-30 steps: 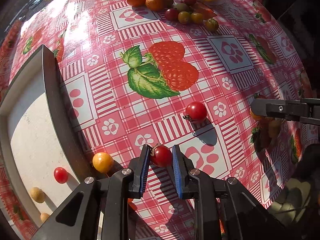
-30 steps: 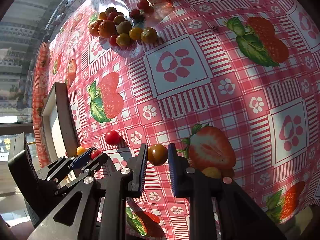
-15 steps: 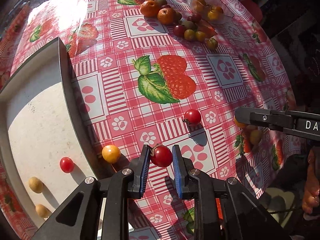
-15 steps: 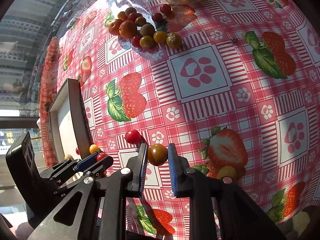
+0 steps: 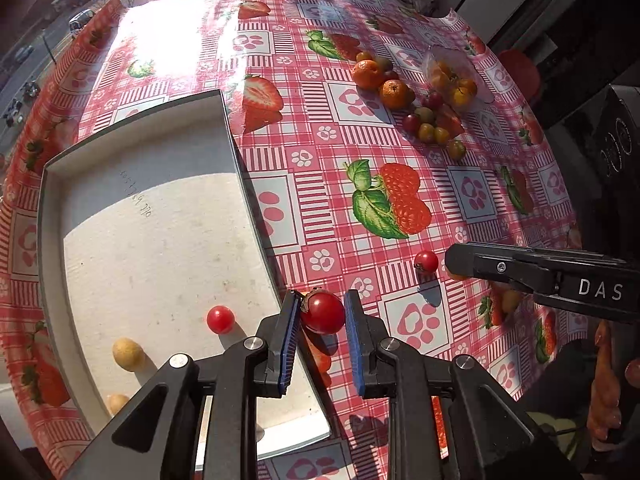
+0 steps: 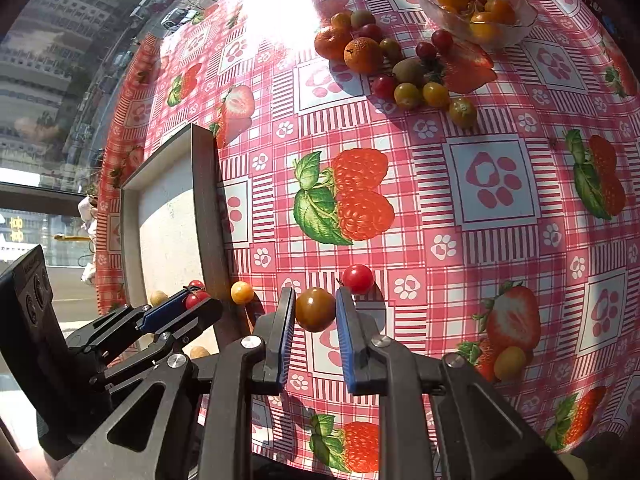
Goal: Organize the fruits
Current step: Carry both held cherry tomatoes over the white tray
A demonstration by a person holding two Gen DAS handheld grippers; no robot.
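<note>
My left tongs [image 5: 320, 316] are clamped on a red cherry tomato [image 5: 323, 312], held just above the near right edge of the grey tray [image 5: 236, 152] so it can drop inside rather than roll off the table [image 5: 304, 80]. My right tongs [image 6: 316, 312] grip a brownish cherry tomato [image 6: 315, 309] over the red checked cloth, a little to the right of the tray, ready to follow. Both fruits sit between the blue pads near the tips, pinched at their widest part, which I judge keeps them from slipping. In the tray I count three small fruits: one red tomato [image 5: 220, 319] and two yellowish ones [image 5: 127, 354]. On the cloth near the tray lie one loose red tomato [image 6: 357, 278] and one yellow one [image 6: 242, 292]. Far off, a heap [image 6: 400, 64] of oranges and small tomatoes waits beside one glass bowl [image 6: 476, 4] of orange fruit, too crowded to count surely.
</note>
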